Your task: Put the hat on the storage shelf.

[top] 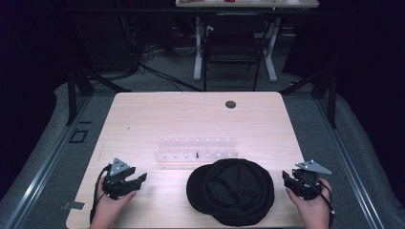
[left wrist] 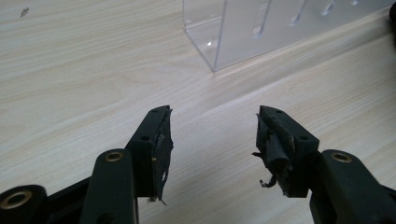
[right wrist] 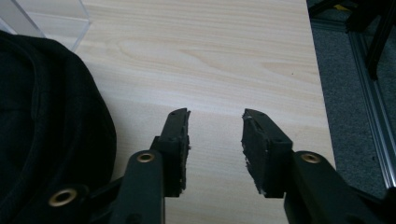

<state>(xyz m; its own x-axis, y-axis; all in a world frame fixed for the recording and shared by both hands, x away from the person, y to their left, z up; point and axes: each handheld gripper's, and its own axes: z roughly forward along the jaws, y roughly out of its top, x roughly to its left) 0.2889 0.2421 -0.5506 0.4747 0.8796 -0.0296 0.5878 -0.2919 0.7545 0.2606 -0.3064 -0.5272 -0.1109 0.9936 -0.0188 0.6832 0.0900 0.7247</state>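
Note:
A black cap (top: 231, 191) lies flat at the near middle of the wooden table (top: 196, 117). Behind it stands a clear acrylic rack (top: 197, 152) with rows of pegs; one dark peg stands out in its front row. My left gripper (top: 142, 179) rests near the front left of the table, open, nothing between its jaws. In the left gripper view the gripper (left wrist: 212, 140) faces the rack's corner (left wrist: 224, 42). My right gripper (top: 285, 177) sits at the front right, open and empty. In the right gripper view the gripper (right wrist: 215, 140) has the cap (right wrist: 42, 135) at its left.
A round black grommet (top: 230, 104) is set in the table's far side. The table's right edge (right wrist: 322, 116) runs close to the right gripper, with grey floor and a metal rail (right wrist: 373, 121) beyond. A dark chair (top: 234, 45) and desk legs stand behind the table.

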